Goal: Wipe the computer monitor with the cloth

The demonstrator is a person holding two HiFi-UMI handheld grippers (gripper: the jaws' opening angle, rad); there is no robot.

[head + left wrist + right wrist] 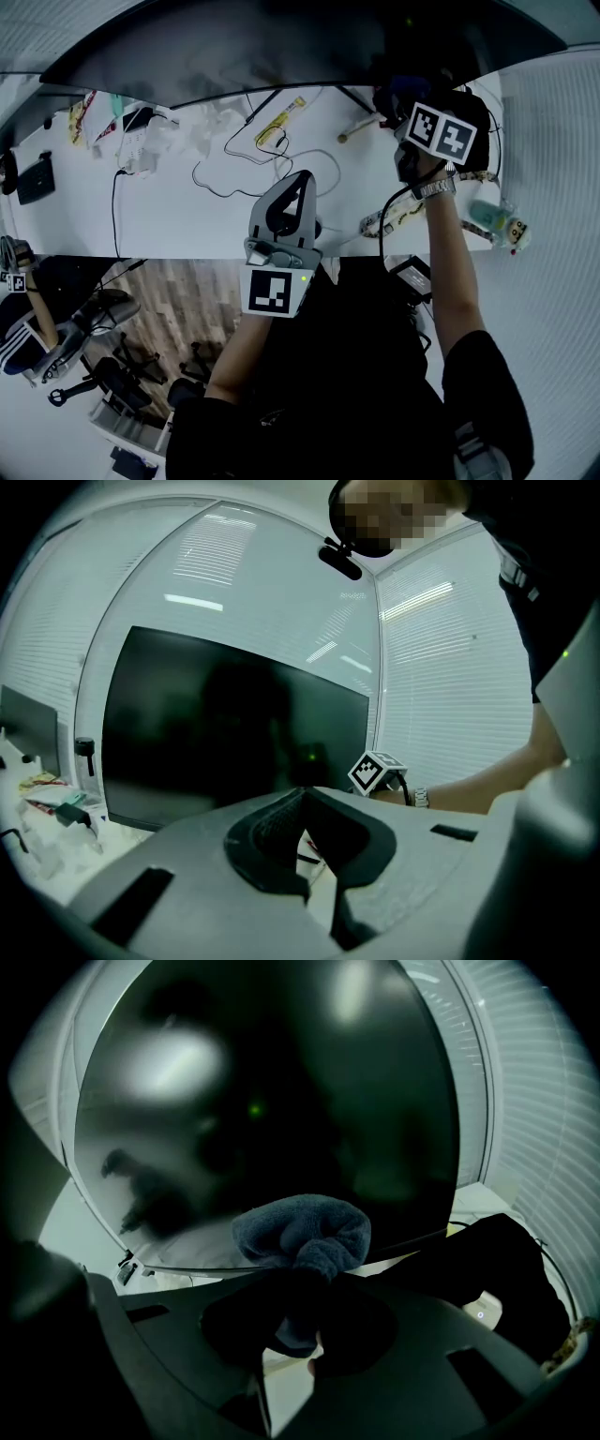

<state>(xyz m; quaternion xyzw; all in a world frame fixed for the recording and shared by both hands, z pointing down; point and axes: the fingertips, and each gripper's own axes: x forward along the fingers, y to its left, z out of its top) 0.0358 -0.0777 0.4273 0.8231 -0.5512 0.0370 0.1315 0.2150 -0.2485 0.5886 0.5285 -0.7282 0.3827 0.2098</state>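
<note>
My right gripper (305, 1288) faces the wide black curved computer monitor (281, 1082) at the far edge of the white desk (169, 206). Its jaws are clamped on the bunched dark blue-grey terry cloth (302, 1227), close to the screen. The cloth looks soft, light and limp, so gripping the bunched middle suits it. My left gripper (305, 832) has its jaws together with nothing in them.

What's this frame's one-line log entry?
right tongs shut on cloth | cloth by monitor lower edge, contact unclear | left tongs shut, empty

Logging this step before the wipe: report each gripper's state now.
Left gripper: closed, fingers together at the tips, holding nothing.
Right gripper: closed on the dark cloth.
</note>
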